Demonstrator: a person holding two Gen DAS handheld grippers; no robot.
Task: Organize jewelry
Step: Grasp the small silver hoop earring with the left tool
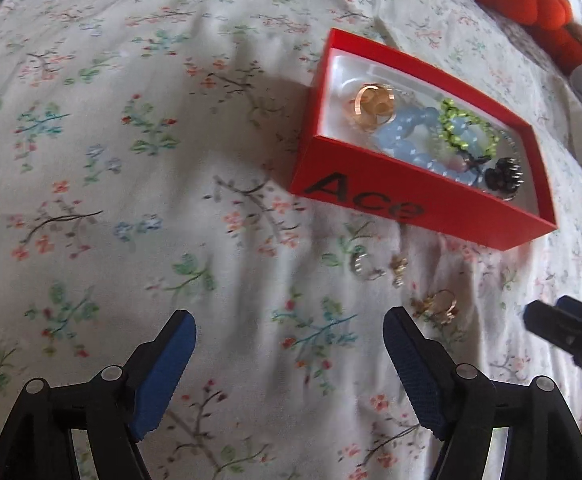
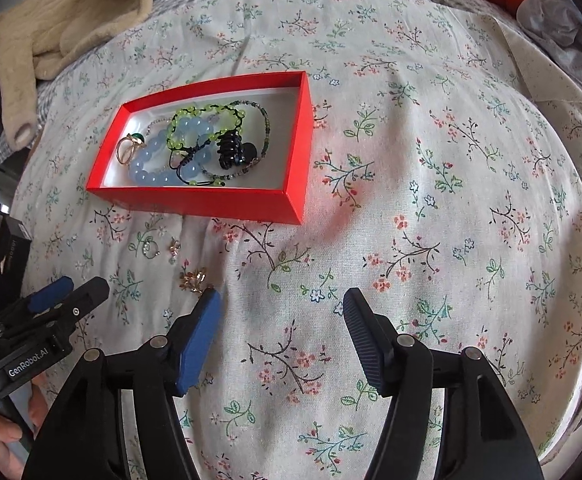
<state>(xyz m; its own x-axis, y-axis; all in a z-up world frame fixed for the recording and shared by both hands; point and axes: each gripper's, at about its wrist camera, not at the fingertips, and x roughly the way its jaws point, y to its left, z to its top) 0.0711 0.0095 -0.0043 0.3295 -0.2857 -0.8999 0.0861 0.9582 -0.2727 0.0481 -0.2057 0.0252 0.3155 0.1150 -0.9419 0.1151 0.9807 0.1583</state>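
Jewelry left to sort lies low in both views, on the floral bedspread (image 2: 411, 200) just below the red box (image 2: 195, 200). Go left to right in the right wrist view. At the lower left edge sits your left claw (image 2: 71, 290), seen side-on; from its own camera the left claw stands wide with nothing between the pads, hovering over bare cloth at the bottom of the frame.

Next comes the silver ring (image 2: 150, 249), then the small gold charm (image 2: 174, 250) just beside it, both close under the box's front wall. Lower and a little right lies the gold cluster piece (image 2: 193, 279), almost touching the left pad of your right claw (image 2: 281, 300), which is also wide and empty.

I judge 3 pieces are still outside; the blue bead bracelet (image 2: 159, 160), green bead bracelet (image 2: 195, 128), black hair clip (image 2: 233, 152) and a gold ring (image 2: 125, 150) already rest in the box.

Take the cluster piece first with the right claw: shift left so it sits centred between the pads. Press lightly into the bedspread, since soft cloth will bunch up and a thin piece may slip. Close slowly, lift straight, then release low over a bare patch of the white box floor.
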